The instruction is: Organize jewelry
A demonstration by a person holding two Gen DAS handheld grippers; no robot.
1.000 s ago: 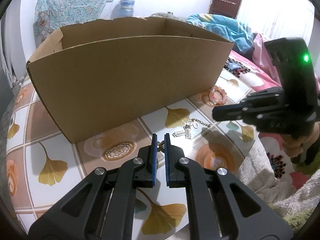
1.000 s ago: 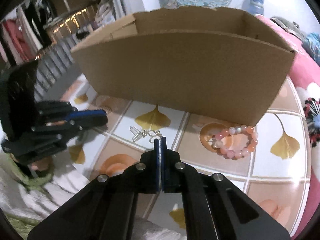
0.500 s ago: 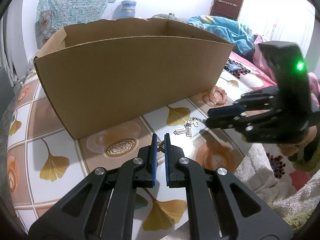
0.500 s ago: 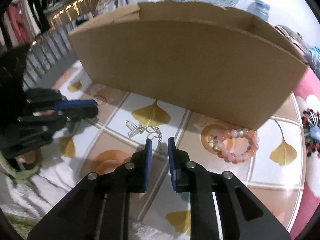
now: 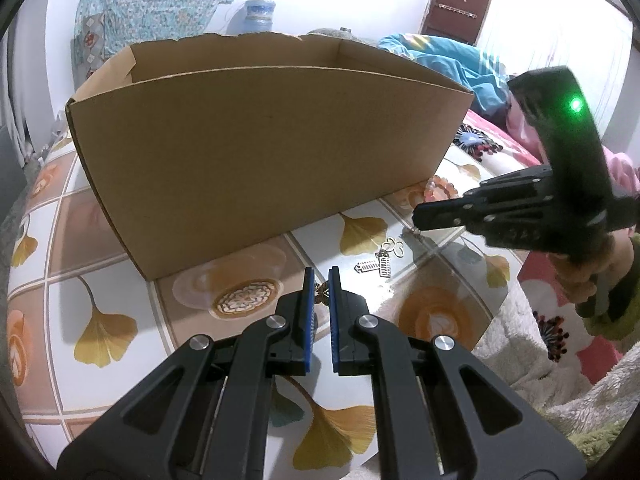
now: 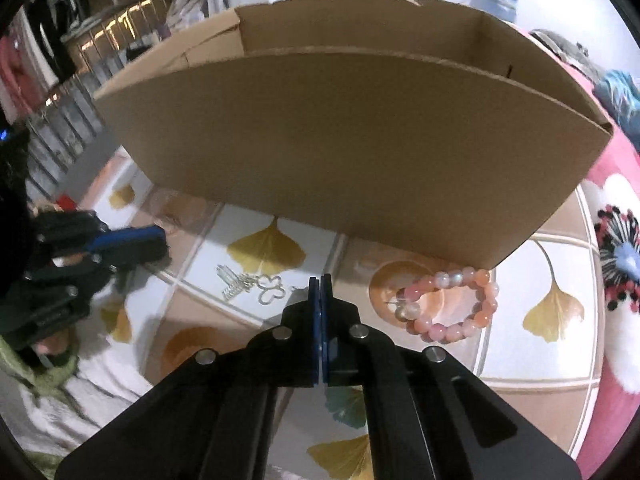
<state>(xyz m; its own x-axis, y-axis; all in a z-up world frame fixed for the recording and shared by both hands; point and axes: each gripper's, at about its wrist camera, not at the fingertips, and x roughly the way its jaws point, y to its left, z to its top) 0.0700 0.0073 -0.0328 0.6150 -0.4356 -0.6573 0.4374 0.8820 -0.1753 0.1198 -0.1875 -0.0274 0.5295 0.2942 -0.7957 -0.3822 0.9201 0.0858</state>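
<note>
— Anything shifted since a moment ago?

— Right hand-held gripper (image 6: pixel 320 280) has slid across the bench (image 5: pixel 100 320) towards the silver chain (image 6: pixel 256 286). Its jaws stood apart half a second back and have just been closing; the pads now meet with no gap showing.

— Has it caught the chain?

— Can't tell. The chain's fine end runs up to the tips, and from the left wrist view something small sits right at them, but it is too small to call a grip. The rest of the chain, with its clover loop and bar charms, lies flat on the bench.

— And the left hand-held gripper (image 5: pixel 320 276)?

— Same spot as before. Its jaws are nearly closed, a narrow slot between the blue pads, and a small gold piece (image 5: pixel 320 295) sits pinched between the tips, low over the bench.

— Where's everything else?

— The box (image 5: pixel 260 152) stands open-topped in the middle of the bench. The chain lies in front of its front wall, towards the near edge. The pink bracelet (image 6: pixel 448 304) lies flat just beside the box's right front corner, towards the bench's right edge, apart from the chain.

— The person?

— A hand (image 5: pixel 600 264) in a green sleeve grips the right handle, over a white blanket (image 5: pixel 520 340) off the bench's right edge.
</note>
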